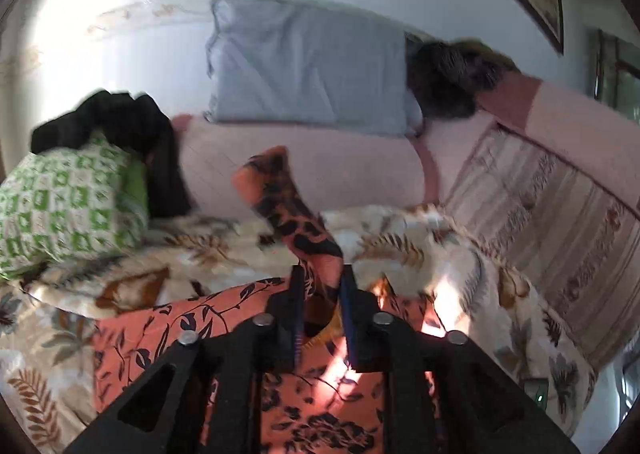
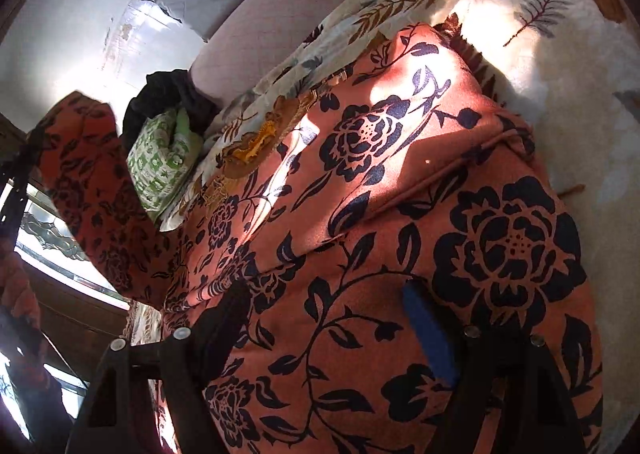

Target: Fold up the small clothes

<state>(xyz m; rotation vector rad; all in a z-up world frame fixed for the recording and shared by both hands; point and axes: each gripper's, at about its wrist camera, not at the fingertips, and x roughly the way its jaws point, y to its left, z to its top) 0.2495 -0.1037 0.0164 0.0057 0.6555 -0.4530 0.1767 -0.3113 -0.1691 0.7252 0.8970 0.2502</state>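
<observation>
Orange cloth printed with black flowers fills the near ground: the garment (image 2: 400, 213) lies spread on a leaf-patterned blanket (image 1: 400, 246) on the bed; the right gripper (image 2: 332, 318) hovers just over its middle with fingers spread wide, holding nothing; the left gripper (image 1: 320, 286) has its fingers pinched tight on a raised strip of the same cloth, a sleeve or corner, which stands up beyond the tips; one crease across the body suggests a first fold is in, though I cannot tell how many layers lie beneath; the lifted part has yet to be laid over, so the folding looks roughly midway; farther off sit a green checked bundle (image 1: 68, 205), a black garment (image 1: 120, 125), and a grey pillow (image 1: 312, 61) against the wall.
</observation>
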